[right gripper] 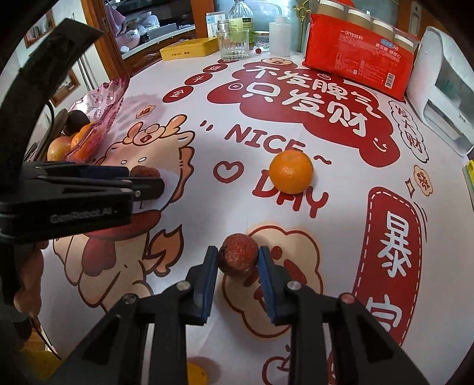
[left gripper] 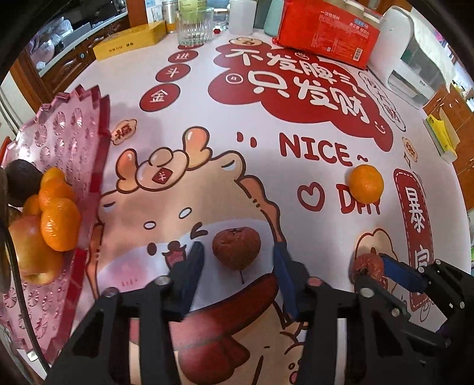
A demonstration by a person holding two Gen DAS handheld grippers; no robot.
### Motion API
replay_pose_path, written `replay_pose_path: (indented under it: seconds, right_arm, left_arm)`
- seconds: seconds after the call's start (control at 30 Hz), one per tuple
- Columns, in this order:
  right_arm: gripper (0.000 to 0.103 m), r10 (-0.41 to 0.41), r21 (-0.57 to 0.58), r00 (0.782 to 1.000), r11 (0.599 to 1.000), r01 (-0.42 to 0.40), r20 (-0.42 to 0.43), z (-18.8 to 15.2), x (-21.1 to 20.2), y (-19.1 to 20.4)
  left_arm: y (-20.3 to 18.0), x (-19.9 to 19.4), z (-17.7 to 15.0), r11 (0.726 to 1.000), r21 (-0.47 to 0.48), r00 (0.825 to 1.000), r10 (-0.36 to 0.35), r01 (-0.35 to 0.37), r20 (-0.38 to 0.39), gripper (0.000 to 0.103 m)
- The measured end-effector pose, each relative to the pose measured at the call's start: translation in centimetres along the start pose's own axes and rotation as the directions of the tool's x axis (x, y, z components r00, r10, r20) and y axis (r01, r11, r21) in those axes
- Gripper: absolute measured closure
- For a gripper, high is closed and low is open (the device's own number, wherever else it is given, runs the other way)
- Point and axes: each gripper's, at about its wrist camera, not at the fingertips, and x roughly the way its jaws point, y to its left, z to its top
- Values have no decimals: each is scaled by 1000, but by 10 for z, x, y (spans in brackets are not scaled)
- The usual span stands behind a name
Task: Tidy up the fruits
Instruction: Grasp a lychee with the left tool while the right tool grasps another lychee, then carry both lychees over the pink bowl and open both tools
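A wrinkled dark red fruit (left gripper: 236, 248) lies on the printed tablecloth between the fingers of my left gripper (left gripper: 238, 260), which is open around it with gaps on both sides. A second wrinkled red fruit (right gripper: 238, 254) sits between the blue pads of my right gripper (right gripper: 236, 260), which is closed onto it on the table; it also shows in the left wrist view (left gripper: 367, 266). A loose orange (right gripper: 291, 171) lies farther out on the cloth (left gripper: 366, 181). A pink plastic tray (left gripper: 63, 142) at the left holds oranges (left gripper: 59, 223), an apple (left gripper: 32, 251) and a dark fruit (left gripper: 22, 180).
At the table's far edge stand a red pack of paper cups (left gripper: 328, 32), a ribbed glass (left gripper: 195, 26), a yellow box (left gripper: 130, 40), bottles and a white appliance (left gripper: 414, 56). A yellow-green box (left gripper: 441, 136) sits at the right edge. A yellow object (right gripper: 197, 373) lies near the front.
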Motion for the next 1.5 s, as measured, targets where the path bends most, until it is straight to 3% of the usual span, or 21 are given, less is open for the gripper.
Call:
replay_pose_path:
  seconds: [0.1,0.37,0.7,0.93,1.13,1.5]
  right_arm:
    - [75,0,-5,1000,1000,0,1,1,1,1]
    - [76,0,5,1000,1000,0,0,1,0,2]
    - [76,-12,12,1000,1000,12,20,-1,-11,7]
    - [76,-18,13,999,1000,17,46,-1,-28,20]
    - [76,-20,8,996,1000,20,84,5,-49,41]
    - [76,0,-25,982,1000,4,187,36,-93,106]
  left_arm:
    - [-1,6,-1,1000,-5,1000,1,-1,-14,71]
    - [-2,7,-1,1000,-6,1000,-19,19,-9,74]
    - [-7,-19,-14,999,49,1000,-23,23,5,75]
    - [-4,-49,-26,996,78,999,-32,30,28,75]
    - [8,-91,-31,993,117,995,-39,28,95,75]
    - [61,-174,-27,987,160,974,-13,-24,225,75]
